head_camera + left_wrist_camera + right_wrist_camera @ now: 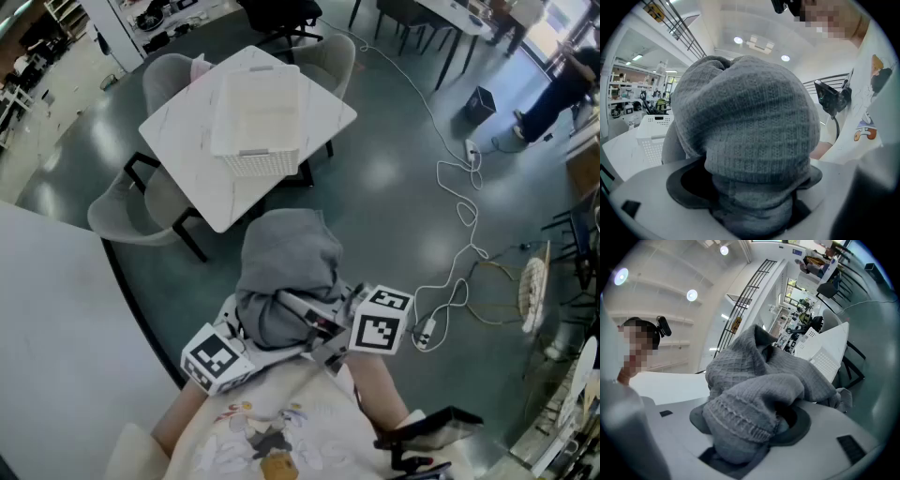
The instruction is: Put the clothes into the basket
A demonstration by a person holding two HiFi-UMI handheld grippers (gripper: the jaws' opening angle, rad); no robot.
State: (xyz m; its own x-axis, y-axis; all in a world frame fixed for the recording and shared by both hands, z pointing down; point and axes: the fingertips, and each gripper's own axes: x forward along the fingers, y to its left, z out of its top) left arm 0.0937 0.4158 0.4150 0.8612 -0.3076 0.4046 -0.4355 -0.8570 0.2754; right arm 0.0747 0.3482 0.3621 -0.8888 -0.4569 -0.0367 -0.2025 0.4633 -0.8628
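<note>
Ahead of the jaws we see a white marble desk (178, 141) with grey chairs (122, 211) drawn up around it. To the right of the jaws a white cable (466, 208) winds over the dark floor (394, 187) to a power strip (425, 333) near them. A small black box (481, 101) stands far ahead to the right.

grey waffle-knit sweater (286, 262), white perforated basket (258, 164), white faintly marbled table (178, 141).
</note>
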